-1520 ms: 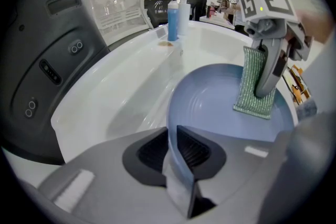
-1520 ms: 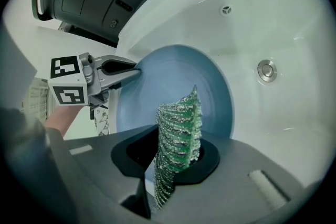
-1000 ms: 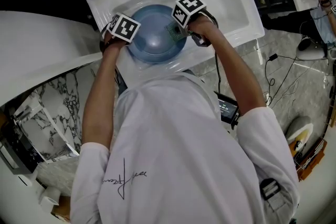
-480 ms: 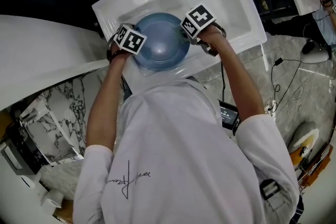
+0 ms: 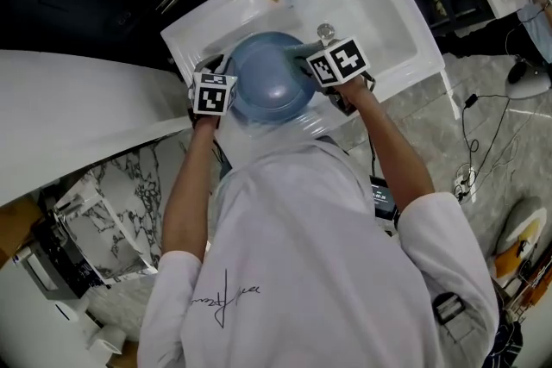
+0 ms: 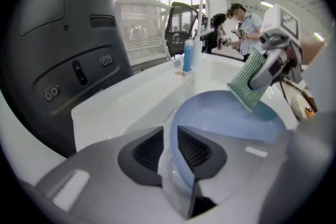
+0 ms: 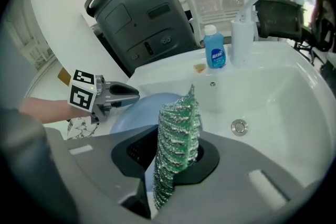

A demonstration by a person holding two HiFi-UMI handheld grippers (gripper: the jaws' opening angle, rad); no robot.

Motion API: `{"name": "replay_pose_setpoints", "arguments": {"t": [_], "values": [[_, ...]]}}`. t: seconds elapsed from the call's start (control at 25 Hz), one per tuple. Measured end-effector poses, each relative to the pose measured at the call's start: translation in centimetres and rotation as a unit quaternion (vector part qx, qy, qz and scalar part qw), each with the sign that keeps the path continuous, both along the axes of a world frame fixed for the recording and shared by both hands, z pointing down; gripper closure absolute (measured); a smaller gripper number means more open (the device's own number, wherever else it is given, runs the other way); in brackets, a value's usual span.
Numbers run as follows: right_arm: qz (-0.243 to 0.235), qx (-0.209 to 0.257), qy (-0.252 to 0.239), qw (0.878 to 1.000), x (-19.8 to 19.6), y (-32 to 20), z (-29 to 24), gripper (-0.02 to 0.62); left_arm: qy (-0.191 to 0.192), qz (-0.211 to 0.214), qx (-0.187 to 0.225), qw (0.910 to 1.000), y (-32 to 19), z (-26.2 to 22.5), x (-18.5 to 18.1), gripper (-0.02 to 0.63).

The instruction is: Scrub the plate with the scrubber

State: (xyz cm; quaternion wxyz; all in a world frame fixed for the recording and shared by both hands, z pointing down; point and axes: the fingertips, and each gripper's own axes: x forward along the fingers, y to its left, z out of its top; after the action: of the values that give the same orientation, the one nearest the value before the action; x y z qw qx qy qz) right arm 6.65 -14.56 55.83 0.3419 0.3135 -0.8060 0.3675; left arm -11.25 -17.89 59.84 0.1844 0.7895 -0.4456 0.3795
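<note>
Currently, plate [image 5: 272, 86]: blue, held over the sink [image 5: 384, 9].
Left gripper [image 6: 169, 152]: clamped on the plate rim.
Right gripper [image 7: 173, 157]: closed on the green scrubber [image 7: 177, 128], near the sink's drain [image 5: 325, 31].

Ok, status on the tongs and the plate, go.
Left tongs shut on round blue plate, over white sink. Right tongs shut on green mesh scrubber, at plate's edge. Nothing in the way.
</note>
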Motion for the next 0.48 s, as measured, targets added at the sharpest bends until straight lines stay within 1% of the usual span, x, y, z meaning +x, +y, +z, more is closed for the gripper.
{"name": "replay_pose_setpoints", "arguments": {"t": [0.12, 0.2, 0.28, 0.48], "values": [[0.028, 0.044, -0.025, 0.998, -0.3, -0.5, -1.3, 0.529, 0.036, -0.037, 0.013, 0.9986, 0.4, -1.0, -0.8, 0.489], [0.042, 0.072, -0.033, 0.996, -0.5, -0.7, -2.1, 0.531, 0.066, -0.066, 0.021, 0.9954, 0.6, -1.8, -1.4, 0.489], [0.051, 0.09, -0.041, 0.994, -0.7, -0.7, -2.7, 0.531, 0.091, -0.089, 0.028, 0.9914, 0.9, -2.6, -1.9, 0.49], [0.06, 0.132, -0.056, 0.988, -1.2, -0.2, -4.6, 0.529, 0.138, -0.121, 0.05, 0.9818, 2.4, -4.9, -2.5, 0.509]]}}
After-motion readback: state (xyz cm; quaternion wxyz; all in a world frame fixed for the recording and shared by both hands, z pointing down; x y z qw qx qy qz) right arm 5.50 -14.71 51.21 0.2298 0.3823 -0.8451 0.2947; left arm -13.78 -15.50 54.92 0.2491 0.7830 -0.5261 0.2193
